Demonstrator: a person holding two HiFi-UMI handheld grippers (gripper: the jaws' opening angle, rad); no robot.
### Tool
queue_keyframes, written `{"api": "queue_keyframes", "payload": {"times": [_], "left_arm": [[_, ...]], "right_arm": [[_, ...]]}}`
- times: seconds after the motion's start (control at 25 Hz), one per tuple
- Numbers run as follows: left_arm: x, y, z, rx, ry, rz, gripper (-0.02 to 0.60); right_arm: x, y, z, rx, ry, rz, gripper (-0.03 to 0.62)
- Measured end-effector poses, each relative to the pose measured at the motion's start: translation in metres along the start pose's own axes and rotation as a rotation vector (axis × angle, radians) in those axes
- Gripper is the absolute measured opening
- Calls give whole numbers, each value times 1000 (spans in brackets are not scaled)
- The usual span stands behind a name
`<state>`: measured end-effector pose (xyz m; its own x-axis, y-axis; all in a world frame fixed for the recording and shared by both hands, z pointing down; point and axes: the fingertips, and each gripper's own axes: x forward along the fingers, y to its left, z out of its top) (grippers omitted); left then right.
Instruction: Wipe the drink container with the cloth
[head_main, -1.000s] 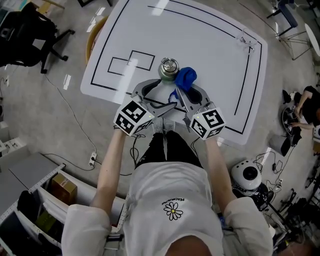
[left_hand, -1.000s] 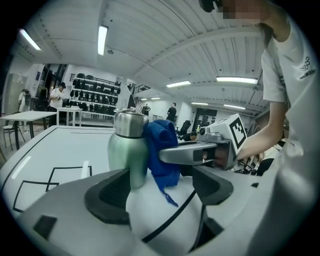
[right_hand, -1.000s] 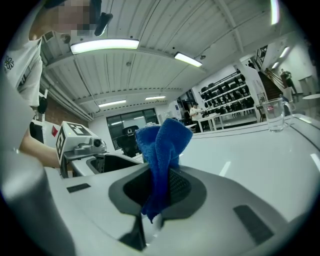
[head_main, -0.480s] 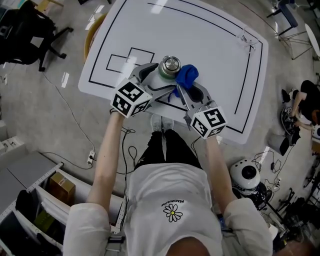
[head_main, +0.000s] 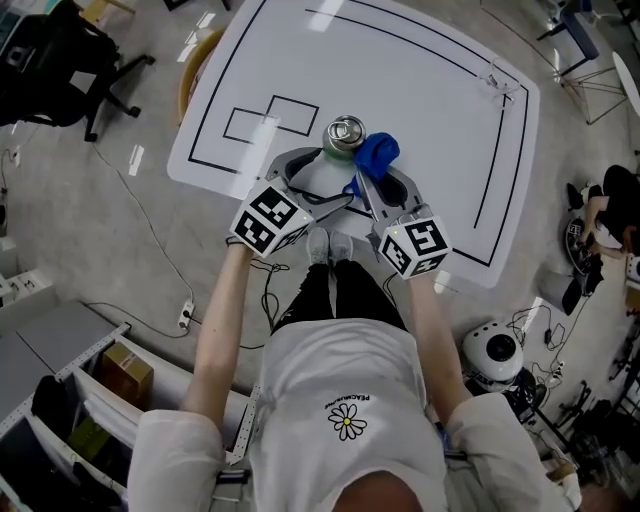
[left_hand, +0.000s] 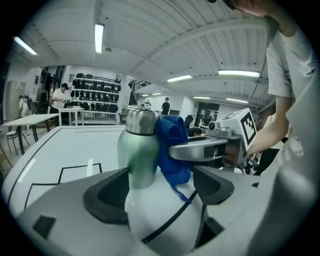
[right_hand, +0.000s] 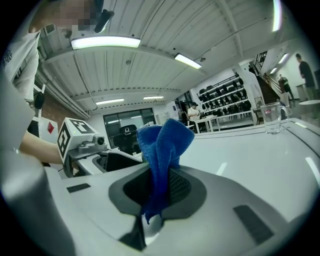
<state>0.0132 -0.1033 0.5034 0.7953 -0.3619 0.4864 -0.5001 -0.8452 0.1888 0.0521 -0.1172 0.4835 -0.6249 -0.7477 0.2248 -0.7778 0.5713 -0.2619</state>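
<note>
So the green steel bottle (left_hand: 137, 150) was standing upright on the white table (head_main: 420, 90), near the front edge and just past the tips of the left gripper (left_hand: 160, 190), whose jaws were spread wide with nothing between them. The right gripper (right_hand: 160, 187) was clamped down on the blue cloth (right_hand: 162, 145), and the bunched-up end of it poked out past the jaws and sat right up against the bottle's side.

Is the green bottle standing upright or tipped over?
Upright: the green bottle stands on the white table, silver cap uppermost, in the left gripper view.
</note>
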Motion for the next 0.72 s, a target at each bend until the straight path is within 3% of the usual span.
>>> {"api": "queue_keyframes", "payload": {"times": [0.28, 0.48, 0.6, 0.72], "left_arm": [[-2, -22, -6, 17, 5, -50, 388], [-16, 12, 7, -10, -61, 11, 388], [-8, 30, 17, -41, -89, -16, 390], [4, 29, 18, -28, -67, -60, 390]], "right_arm": [[1, 17, -6, -11, 14, 21, 43], [1, 15, -5, -19, 17, 13, 43], [1, 13, -4, -24, 16, 4, 43], [1, 10, -3, -29, 12, -10, 41]]}}
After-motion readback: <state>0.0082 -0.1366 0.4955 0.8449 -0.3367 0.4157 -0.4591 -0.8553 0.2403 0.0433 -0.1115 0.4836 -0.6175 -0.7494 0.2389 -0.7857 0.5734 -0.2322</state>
